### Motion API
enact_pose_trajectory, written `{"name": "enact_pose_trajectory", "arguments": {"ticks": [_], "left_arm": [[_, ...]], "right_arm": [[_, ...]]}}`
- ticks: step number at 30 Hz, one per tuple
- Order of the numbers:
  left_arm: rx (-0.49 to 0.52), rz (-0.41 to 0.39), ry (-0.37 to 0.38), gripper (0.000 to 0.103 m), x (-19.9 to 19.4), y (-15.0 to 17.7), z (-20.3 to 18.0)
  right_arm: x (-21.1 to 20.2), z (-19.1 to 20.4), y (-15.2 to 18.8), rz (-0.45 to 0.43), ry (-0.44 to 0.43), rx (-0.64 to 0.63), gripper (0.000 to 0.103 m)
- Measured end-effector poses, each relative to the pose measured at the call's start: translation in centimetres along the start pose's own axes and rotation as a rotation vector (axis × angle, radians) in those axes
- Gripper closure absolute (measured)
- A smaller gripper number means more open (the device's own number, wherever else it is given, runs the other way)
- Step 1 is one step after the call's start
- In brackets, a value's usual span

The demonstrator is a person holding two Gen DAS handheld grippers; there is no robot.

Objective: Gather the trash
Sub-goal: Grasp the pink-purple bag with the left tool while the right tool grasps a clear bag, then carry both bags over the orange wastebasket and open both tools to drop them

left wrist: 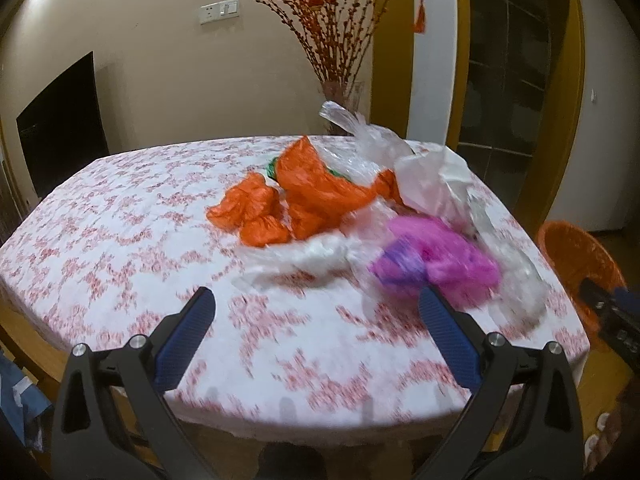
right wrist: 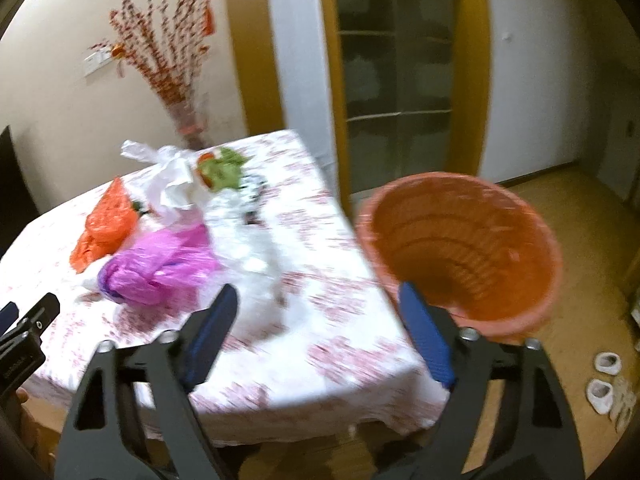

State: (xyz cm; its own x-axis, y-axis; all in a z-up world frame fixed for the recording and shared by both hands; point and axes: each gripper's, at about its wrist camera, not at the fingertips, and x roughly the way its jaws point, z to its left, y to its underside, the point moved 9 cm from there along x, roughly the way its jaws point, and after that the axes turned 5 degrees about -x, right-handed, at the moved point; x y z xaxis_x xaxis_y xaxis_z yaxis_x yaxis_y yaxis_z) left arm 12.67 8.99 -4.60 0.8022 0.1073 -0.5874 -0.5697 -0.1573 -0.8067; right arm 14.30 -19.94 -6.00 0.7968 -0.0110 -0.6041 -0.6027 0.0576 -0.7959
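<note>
Crumpled plastic bags lie on a table with a red-patterned white cloth (left wrist: 100, 240): orange bags (left wrist: 288, 204), a pink and purple bag (left wrist: 436, 256), clear and white bags (left wrist: 400, 160). My left gripper (left wrist: 316, 304) is open and empty above the table's near edge, short of the bags. My right gripper (right wrist: 316, 300) is open and empty, over the table's right edge. In its view the pink bag (right wrist: 160, 268) and an orange bag (right wrist: 108, 224) lie ahead to the left. An orange trash basket (right wrist: 460, 252) stands off the table's right side, also visible in the left wrist view (left wrist: 576, 256).
A vase of red branches (left wrist: 340, 88) stands behind the table's far edge. A green and red wrapper (right wrist: 220, 168) lies at the far side. A doorway with shelves (right wrist: 400, 80) is behind the basket. White slippers (right wrist: 604, 380) lie on the wooden floor.
</note>
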Motion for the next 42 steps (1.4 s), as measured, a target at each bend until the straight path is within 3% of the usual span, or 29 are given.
{"name": "enact_pose_trajectory", "arguments": {"ticks": [4,9,11,13,14,18,23,26,29,31,34,40,42], "left_arm": [[0.008,0.004,0.008,0.004,1.1,-1.0,0.3],[0.022,0.008,0.056,0.004,2.2,-1.6,-0.2],[0.03,0.012,0.075,0.004,2.6,-1.6,-0.6],[0.038,0.031,0.099,0.004,3.2,-1.4,-1.2],[0.042,0.04,0.106,0.004,3.4,-1.2,-1.4],[0.05,0.078,0.161,0.004,4.1,-0.9,-2.8],[0.068,0.075,0.257,0.005,4.5,-0.9,-5.3],[0.102,0.081,0.267,0.007,5.0,-0.9,-6.9],[0.141,0.112,0.265,0.016,6.3,-0.7,-8.2],[0.153,0.158,0.275,0.031,7.4,-0.2,-9.0],[0.147,0.209,0.314,0.041,8.4,0.4,-9.8],[0.176,0.191,0.349,0.066,7.7,0.5,-10.8],[0.182,0.184,0.352,0.069,7.5,0.4,-11.0]], "right_arm": [[3.1,2.2,-0.7,0.053,-0.079,-0.01,0.039],[6.2,3.3,-0.5,0.124,-0.117,-0.018,0.041],[7.2,3.7,0.0,0.152,-0.124,-0.03,0.049],[8.2,4.0,0.6,0.186,-0.132,-0.045,0.067],[8.5,4.1,1.2,0.204,-0.142,-0.05,0.068],[7.8,3.7,1.2,0.183,-0.147,-0.054,0.077],[6.0,1.7,0.6,0.135,-0.107,-0.042,0.078],[5.3,0.1,0.5,0.119,-0.077,-0.026,0.078],[5.0,-0.9,0.6,0.118,-0.061,-0.008,0.078],[4.9,-1.6,0.7,0.119,-0.053,0.001,0.078],[5.0,-2.0,0.9,0.124,-0.045,0.01,0.078],[5.1,-2.8,1.4,0.131,-0.036,0.034,0.078],[4.9,-2.9,1.4,0.128,-0.035,0.039,0.078]]}}
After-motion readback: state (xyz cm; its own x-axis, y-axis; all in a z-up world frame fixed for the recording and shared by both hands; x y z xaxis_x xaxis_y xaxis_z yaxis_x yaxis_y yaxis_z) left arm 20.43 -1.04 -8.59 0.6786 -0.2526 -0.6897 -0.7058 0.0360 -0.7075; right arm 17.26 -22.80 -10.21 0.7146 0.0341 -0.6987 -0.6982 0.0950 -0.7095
